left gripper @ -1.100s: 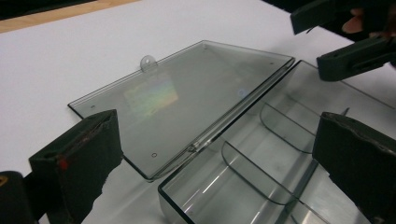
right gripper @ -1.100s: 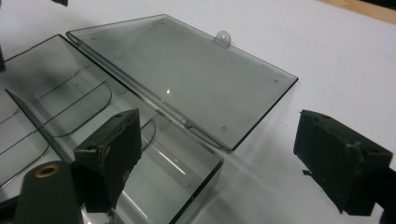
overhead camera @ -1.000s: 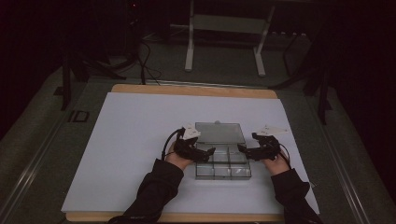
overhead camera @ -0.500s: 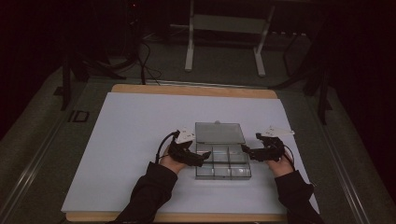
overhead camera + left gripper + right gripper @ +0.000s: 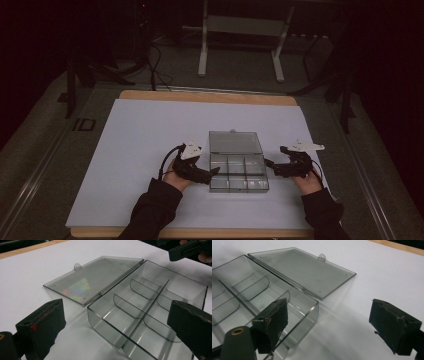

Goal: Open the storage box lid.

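Clear box (image 5: 238,172) sits open, lid (image 5: 235,142) flat on worktop (image 5: 140,145). Left gripper (image 5: 212,172) and right gripper (image 5: 268,163) flank it, fingers apart, holding nothing; likely positioned to steady or close it.

A: Left gripper (image 5: 214,171) construction?
B: Black body; grey three-cornered plate (image 5: 190,151) mounted on top behind the jaws. Black cable (image 5: 166,160) looped out from the rear. Jaws faced with dark, worn foam pads (image 5: 45,322); small red mark on one pad edge. Dark long sleeve (image 5: 152,207) behind the grip.

A: Right gripper (image 5: 267,162)?
B: Same black build, matching pale plate (image 5: 306,146) above. Pads (image 5: 393,326) dark, chipped and rough at the edges. Brass-coloured ring (image 5: 237,331) set in a rounded black part below the near jaw. Dark sleeve (image 5: 325,215) at the rear.
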A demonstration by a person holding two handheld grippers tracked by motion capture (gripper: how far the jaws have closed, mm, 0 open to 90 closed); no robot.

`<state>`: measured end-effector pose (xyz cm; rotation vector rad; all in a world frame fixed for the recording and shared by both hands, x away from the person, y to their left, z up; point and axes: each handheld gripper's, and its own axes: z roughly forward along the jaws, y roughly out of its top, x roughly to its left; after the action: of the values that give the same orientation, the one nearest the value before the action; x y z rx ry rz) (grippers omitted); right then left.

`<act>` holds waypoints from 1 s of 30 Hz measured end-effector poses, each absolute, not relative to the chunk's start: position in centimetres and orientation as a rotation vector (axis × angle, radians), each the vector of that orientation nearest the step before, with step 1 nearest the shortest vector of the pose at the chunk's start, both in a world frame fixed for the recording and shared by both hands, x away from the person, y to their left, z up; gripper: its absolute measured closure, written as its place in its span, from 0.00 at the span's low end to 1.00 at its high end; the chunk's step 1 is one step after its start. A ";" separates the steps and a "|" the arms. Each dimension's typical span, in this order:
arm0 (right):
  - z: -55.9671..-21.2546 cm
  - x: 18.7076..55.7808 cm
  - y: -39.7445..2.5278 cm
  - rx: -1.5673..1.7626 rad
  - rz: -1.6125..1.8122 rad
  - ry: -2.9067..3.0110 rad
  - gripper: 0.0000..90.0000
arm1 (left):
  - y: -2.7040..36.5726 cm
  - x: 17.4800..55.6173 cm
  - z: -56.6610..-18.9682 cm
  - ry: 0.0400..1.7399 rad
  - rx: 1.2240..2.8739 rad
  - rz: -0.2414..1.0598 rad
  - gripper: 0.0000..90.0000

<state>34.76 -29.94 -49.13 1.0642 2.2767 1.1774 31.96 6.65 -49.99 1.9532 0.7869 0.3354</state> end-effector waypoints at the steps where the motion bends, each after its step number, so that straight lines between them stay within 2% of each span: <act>1: -49.1 34.8 -29.9 1.064 1.177 2.277 0.17 | 6.7 32.0 -50.0 0.787 1.953 0.335 0.03; 30: -50.6 30.7 -32.3 1.073 1.169 2.271 0.17 | 10.0 28.0 -52.2 0.861 1.966 0.357 0.03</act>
<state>30.69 -32.26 -50.57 1.0732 2.2705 1.1688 28.00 10.04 -52.18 1.9658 0.8605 0.3570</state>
